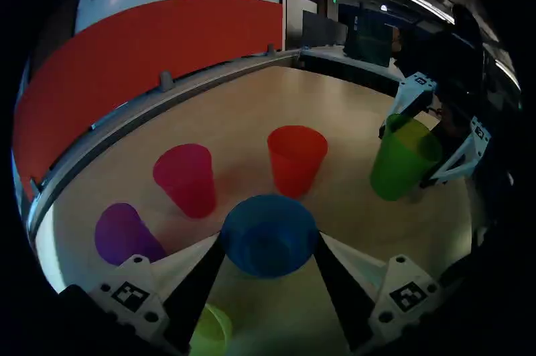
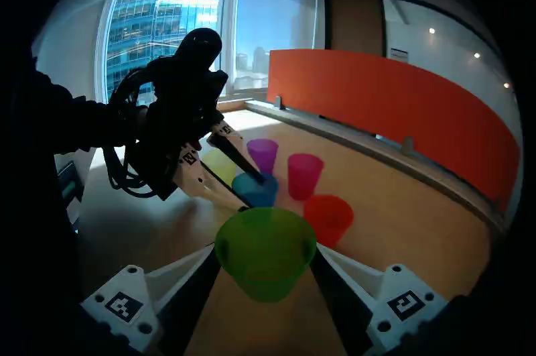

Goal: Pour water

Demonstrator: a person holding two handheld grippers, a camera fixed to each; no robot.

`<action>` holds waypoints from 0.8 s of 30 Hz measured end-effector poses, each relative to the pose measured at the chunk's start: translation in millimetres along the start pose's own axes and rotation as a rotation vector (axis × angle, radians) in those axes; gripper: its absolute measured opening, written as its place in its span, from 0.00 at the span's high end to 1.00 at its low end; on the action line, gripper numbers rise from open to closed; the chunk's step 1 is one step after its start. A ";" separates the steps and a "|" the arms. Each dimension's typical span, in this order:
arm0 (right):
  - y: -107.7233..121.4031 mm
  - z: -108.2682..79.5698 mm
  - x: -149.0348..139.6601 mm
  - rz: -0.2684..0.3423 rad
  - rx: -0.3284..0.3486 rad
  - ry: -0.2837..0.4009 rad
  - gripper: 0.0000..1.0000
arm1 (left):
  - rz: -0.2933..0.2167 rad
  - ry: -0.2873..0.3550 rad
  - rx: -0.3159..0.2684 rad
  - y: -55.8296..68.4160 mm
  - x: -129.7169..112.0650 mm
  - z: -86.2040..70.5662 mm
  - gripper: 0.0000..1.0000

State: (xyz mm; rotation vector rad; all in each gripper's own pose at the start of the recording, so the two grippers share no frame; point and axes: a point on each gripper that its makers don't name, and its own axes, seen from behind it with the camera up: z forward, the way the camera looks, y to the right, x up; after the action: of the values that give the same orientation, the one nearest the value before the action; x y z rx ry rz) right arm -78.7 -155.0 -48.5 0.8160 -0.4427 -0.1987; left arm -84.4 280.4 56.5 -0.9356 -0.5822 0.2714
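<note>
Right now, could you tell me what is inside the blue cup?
In the left gripper view, the blue cup holds no visible object, just its blue wall and bottom; whether clear water lies there cannot be told.

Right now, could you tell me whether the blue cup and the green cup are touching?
Apart. The left gripper view shows a plain stretch of bare table between the blue cup and the green cup.

Purple cup point(image 1: 124, 232), pink cup point(image 1: 186, 178), red cup point(image 1: 297, 158) in a loose row across the table point(image 1: 281, 101). Bare top behind them to the far edge, walled by an orange screen point(image 1: 154, 54). Green cup point(image 1: 405, 158) crowds the right side.
</note>
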 end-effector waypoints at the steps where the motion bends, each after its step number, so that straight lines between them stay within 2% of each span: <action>1: -0.4 -0.3 0.2 0.000 0.000 0.000 0.09 | -0.005 0.003 0.001 0.1 0.1 -0.3 0.11; 6: -2.1 -1.5 2.3 -0.002 -0.002 0.004 0.09 | -0.013 0.015 -0.001 2.1 0.7 -2.7 0.11; 12: -3.7 -4.1 7.4 -0.004 -0.005 0.012 0.09 | -0.017 0.044 -0.015 10.3 7.1 -10.3 0.11; 18: -6.4 -7.4 16.6 -0.011 -0.011 0.028 0.09 | -0.028 0.103 -0.012 14.1 23.1 -28.2 0.11; 24: -12.1 -9.7 28.9 -0.014 -0.017 0.052 0.09 | -0.050 0.179 0.001 13.9 42.2 -55.4 0.11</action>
State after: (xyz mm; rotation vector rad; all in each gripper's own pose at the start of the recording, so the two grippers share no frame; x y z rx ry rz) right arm -48.6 -166.5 -54.5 0.8064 -0.3864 -0.1934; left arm -17.6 270.4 34.8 -0.9327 -0.4401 0.1417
